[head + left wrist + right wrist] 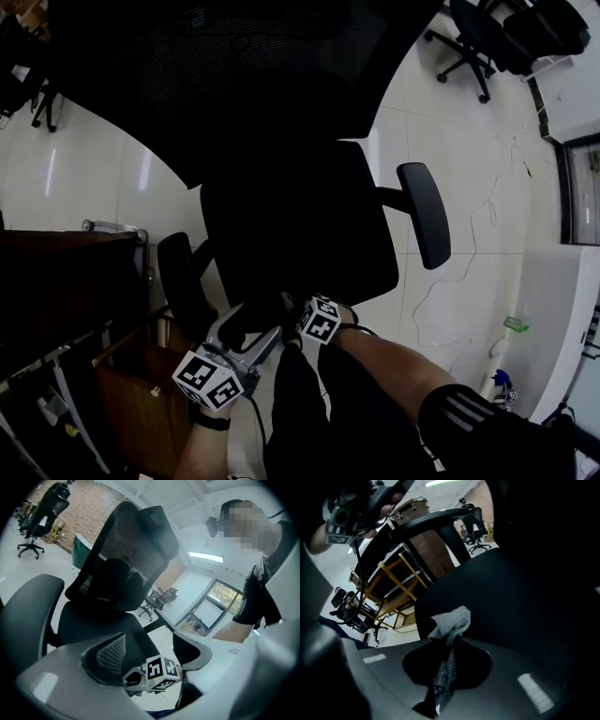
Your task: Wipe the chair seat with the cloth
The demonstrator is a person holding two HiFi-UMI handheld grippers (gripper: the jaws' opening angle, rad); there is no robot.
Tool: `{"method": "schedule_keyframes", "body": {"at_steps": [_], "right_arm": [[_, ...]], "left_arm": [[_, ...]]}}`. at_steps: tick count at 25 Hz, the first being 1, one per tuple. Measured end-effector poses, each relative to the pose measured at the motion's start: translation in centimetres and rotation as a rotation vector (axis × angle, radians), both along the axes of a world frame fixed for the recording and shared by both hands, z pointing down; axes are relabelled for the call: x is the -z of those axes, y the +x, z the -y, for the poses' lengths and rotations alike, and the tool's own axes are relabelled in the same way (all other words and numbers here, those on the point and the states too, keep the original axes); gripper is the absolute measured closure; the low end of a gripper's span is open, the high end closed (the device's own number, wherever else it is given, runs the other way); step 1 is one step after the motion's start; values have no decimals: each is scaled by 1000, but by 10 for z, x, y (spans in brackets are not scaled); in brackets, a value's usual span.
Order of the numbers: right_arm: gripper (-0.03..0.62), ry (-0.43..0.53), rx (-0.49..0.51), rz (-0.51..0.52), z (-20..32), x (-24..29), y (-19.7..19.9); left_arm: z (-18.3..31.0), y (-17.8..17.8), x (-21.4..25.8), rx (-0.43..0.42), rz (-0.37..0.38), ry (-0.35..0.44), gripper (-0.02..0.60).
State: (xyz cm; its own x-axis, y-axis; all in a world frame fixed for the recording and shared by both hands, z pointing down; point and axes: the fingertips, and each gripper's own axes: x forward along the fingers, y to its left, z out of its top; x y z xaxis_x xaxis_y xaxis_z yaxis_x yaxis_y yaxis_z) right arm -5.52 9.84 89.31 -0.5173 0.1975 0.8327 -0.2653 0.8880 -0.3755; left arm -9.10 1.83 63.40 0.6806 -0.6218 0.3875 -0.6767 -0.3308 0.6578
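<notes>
A black office chair fills the head view; its seat (300, 225) lies just ahead of both grippers. My right gripper (294, 311) sits at the seat's front edge, marker cube behind it. It is shut on a grey cloth (452, 619), which bunches out past the jaw tips and rests against the black seat (515, 592). In the head view I cannot make out the cloth. My left gripper (251, 330) hovers just left of the right one, off the seat's front left corner, open with nothing between its jaws. From the left gripper (154, 641) I see the seat (101, 620) and the mesh backrest (122, 550).
Armrests stand at the right (424, 214) and left (178, 281) of the seat. A dark wooden desk (66, 281) and shelf unit (131, 394) are close at the left. Cables (469, 253) trail over the white floor; another office chair (473, 42) stands far off.
</notes>
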Motion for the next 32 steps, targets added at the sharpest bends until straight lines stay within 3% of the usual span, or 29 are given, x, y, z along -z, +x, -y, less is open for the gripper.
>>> {"method": "schedule_keyframes", "body": {"at_steps": [8, 12, 17, 19, 24, 32], "right_arm": [[565, 83, -122, -193, 53, 4, 194], [565, 127, -165, -244, 69, 14, 239], [565, 115, -307, -304, 78, 19, 275], [565, 119, -332, -272, 84, 29, 272], [565, 161, -402, 5, 111, 103, 206], [565, 415, -474, 380, 136, 311, 110]], "left_arm": [[15, 41, 7, -69, -28, 14, 242], [22, 59, 15, -96, -31, 21, 242], [24, 68, 25, -112, -33, 28, 242], [25, 69, 28, -117, -32, 36, 242], [29, 64, 55, -122, -20, 65, 242], [21, 35, 169, -125, -10, 236, 242]]}}
